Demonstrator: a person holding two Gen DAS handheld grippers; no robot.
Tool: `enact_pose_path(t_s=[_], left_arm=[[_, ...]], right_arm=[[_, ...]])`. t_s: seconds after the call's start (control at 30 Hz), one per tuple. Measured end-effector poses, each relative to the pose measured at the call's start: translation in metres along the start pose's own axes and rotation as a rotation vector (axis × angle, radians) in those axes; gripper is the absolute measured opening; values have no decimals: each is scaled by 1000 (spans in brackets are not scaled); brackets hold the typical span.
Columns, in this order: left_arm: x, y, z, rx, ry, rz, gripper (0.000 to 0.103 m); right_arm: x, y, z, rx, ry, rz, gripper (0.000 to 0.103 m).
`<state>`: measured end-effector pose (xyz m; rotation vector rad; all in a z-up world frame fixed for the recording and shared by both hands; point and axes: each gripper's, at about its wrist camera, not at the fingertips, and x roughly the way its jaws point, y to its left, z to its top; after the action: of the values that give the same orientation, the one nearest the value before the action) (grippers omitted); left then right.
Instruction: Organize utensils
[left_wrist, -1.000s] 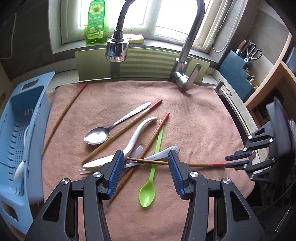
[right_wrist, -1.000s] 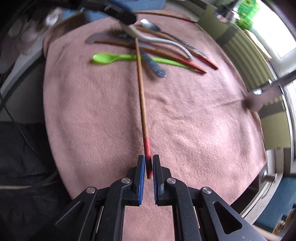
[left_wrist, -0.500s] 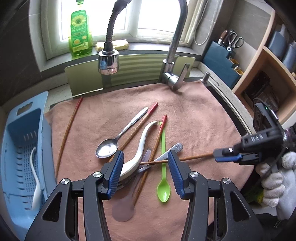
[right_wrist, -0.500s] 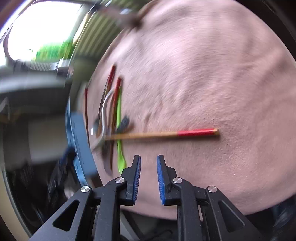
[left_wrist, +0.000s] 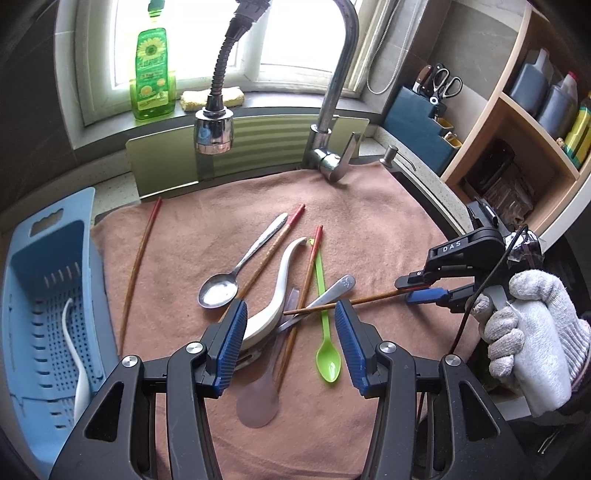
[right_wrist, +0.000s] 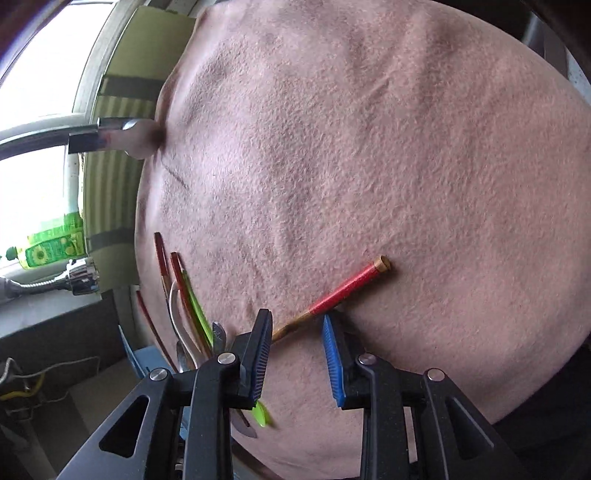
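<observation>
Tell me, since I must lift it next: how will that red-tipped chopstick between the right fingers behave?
The chopstick looks like a thin, straight stick, so probably stiff and light. Its round shaft may roll on the towel. Its far end lies across the utensil pile, so lifting could nudge those pieces.

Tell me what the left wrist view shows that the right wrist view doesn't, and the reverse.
Only the left wrist view: the blue basket, metal spoon, knife block and gloved hand holding the right gripper. Only the right: the chopstick's red end, lying between open jaws. Both: the chopstick, green spoon, brown towel.
</observation>
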<state>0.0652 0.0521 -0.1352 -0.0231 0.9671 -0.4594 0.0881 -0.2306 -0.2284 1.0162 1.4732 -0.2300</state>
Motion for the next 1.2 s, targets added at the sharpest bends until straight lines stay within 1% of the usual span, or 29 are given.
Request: enact_pose_path(t_s=[0.07, 0.13, 0.3, 0.37, 0.43, 0.5, 0.57, 0.63, 0.67, 0.73, 0.77, 0.8, 0.87, 0.9, 0.93, 1.0, 1.03, 1.2], left_arm=[[-1, 3, -1, -11, -5, 2, 48], [-2, 5, -2, -24, -9, 6, 48], [-5, 9, -6, -58, -20, 19, 48], [-5, 9, -8, -66, -15, 22, 48], [-3, 7, -11, -76, -7, 23, 48], [2, 4, -15, -88, 9, 17, 48], [9, -1, -18, -98, 23, 15, 48], [13, -8, -21, -103, 32, 18, 48], [15, -10, -22, -106, 34, 17, 48], [18, -15, -23, -115, 37, 21, 48], [19, -17, -23, -122, 38, 24, 48], [20, -20, -24, -129, 40, 25, 48], [22, -24, -24, -131, 40, 29, 48], [23, -26, -24, -130, 40, 30, 48], [23, -28, -24, -129, 42, 29, 48], [24, -29, -25, -130, 44, 33, 48], [24, -29, -26, -132, 45, 37, 48], [21, -27, -30, -135, 52, 44, 48]], right_arm=[[4, 13, 1, -75, -6, -64, 24], [3, 19, 4, -111, -4, -111, 22], [0, 30, 26, -142, -23, -151, 15], [1, 37, 35, -178, -29, -174, 14], [2, 49, 42, -266, -49, -214, 12], [1, 52, 42, -351, -45, -249, 11], [4, 67, 42, -472, -38, -289, 11], [6, 80, 40, -578, -59, -334, 8], [7, 83, 41, -605, -57, -348, 8], [8, 81, 47, -587, -14, -323, 8], [7, 78, 53, -546, 31, -270, 8], [7, 76, 58, -506, 61, -242, 8], [1, 67, 67, -430, 86, -192, 10], [0, 62, 71, -393, 101, -162, 13], [-1, 56, 74, -349, 123, -135, 18], [1, 51, 76, -290, 153, -115, 22], [3, 48, 75, -267, 165, -116, 22], [12, 34, 70, -149, 170, -91, 22]])
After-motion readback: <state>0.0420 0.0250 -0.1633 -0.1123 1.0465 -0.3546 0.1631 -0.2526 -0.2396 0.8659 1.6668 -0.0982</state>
